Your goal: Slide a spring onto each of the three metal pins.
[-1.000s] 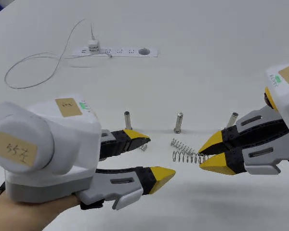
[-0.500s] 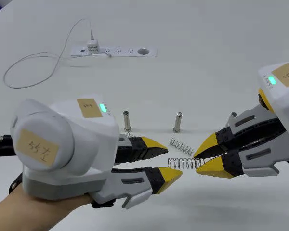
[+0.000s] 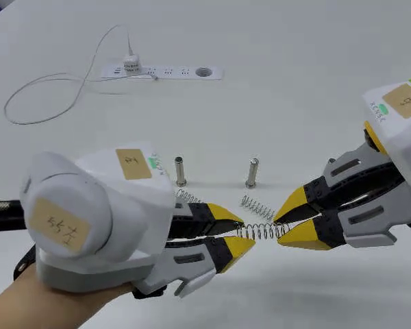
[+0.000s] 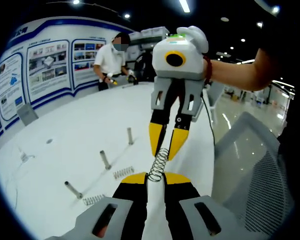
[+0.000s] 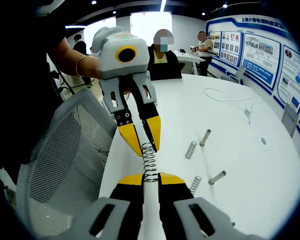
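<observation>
A tan sticker (image 3: 58, 223) on the left tongs (image 3: 241, 232) bears handwriting starting "55"; other lettering is illegible.

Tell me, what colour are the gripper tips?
Yellow, on the left gripper and right gripper; head view shows it best.

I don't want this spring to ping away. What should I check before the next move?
1. Right tongs shut on thin coiled wire spring: ok.
2. Left tongs shut on its other end: ok.
3. An end free to take a pin: not ok, both clamped.
4. Three upright silver metal pins bare: ok.
5. Two spare wire springs lying on white table: ok.
</observation>
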Tool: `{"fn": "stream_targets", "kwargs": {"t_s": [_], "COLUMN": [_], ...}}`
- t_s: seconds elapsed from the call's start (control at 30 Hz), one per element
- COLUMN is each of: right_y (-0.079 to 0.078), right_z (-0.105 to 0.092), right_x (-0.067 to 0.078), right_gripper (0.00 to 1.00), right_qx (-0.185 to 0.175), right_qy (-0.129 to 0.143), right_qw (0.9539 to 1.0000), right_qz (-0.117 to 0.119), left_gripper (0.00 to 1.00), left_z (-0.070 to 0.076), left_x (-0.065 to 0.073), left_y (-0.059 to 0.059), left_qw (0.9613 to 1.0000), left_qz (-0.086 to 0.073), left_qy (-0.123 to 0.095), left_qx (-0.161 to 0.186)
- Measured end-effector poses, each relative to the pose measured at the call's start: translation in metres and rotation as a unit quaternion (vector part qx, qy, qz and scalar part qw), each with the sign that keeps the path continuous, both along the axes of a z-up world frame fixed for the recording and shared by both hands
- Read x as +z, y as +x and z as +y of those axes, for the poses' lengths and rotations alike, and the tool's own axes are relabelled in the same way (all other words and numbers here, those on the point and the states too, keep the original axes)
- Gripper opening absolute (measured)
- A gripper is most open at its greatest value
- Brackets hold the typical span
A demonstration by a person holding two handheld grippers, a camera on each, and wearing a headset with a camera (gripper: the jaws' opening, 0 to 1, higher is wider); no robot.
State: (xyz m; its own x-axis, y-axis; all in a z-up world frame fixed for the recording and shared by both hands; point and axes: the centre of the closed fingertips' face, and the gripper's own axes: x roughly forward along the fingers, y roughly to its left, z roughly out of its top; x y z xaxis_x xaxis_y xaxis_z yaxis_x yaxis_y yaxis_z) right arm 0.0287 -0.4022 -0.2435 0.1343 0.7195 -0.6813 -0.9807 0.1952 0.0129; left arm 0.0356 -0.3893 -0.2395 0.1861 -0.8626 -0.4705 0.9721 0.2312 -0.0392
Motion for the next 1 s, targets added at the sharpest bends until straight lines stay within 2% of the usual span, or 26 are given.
{"fn": "stream_targets", "kwargs": {"t_s": [0.17, 0.33, 0.47, 0.6, 0.7, 0.83, 0.9, 0.93, 0.97, 1.0], "right_y": [0.004, 0.010, 0.014, 0.019, 0.024, 0.032, 0.037, 0.040, 0.043, 0.045], "right_z": [-0.003, -0.006, -0.009, -0.013, -0.011, -0.010, -0.010, -0.010, -0.010, -0.010], "right_x": [0.007, 0.014, 0.015, 0.014, 0.019, 0.026, 0.030, 0.033, 0.035, 0.036], "right_gripper": [0.12, 0.12, 0.18, 0.19, 0.20, 0.22, 0.22, 0.23, 0.23, 0.23], "right_qx": [-0.009, -0.028, -0.043, -0.067, -0.099, -0.147, -0.177, -0.196, -0.216, -0.225], "right_qy": [0.019, 0.043, 0.049, 0.057, 0.090, 0.133, 0.160, 0.175, 0.192, 0.201], "right_qw": [0.9998, 0.9986, 0.9978, 0.9960, 0.9905, 0.9785, 0.9682, 0.9609, 0.9516, 0.9472], "right_qz": [0.003, 0.009, 0.011, 0.018, 0.034, 0.057, 0.076, 0.088, 0.105, 0.110], "left_gripper": [0.11, 0.10, 0.10, 0.10, 0.10, 0.10, 0.10, 0.10, 0.10, 0.10], "left_z": [0.000, -0.001, -0.001, 0.000, 0.003, 0.008, 0.010, 0.011, 0.012, 0.012], "left_x": [0.007, 0.016, 0.019, 0.022, 0.023, 0.026, 0.028, 0.029, 0.030, 0.030], "left_y": [0.002, 0.004, 0.004, 0.007, 0.014, 0.025, 0.030, 0.033, 0.035, 0.036], "left_qw": [0.9997, 0.9984, 0.9979, 0.9974, 0.9968, 0.9947, 0.9928, 0.9917, 0.9908, 0.9902], "left_qz": [-0.004, -0.002, -0.004, -0.009, -0.017, -0.025, -0.031, -0.032, -0.035, -0.035], "left_qy": [-0.023, -0.056, -0.064, -0.069, -0.069, -0.075, -0.080, -0.083, -0.085, -0.086], "left_qx": [0.002, 0.007, 0.006, 0.016, 0.037, 0.066, 0.083, 0.092, 0.100, 0.105]}}
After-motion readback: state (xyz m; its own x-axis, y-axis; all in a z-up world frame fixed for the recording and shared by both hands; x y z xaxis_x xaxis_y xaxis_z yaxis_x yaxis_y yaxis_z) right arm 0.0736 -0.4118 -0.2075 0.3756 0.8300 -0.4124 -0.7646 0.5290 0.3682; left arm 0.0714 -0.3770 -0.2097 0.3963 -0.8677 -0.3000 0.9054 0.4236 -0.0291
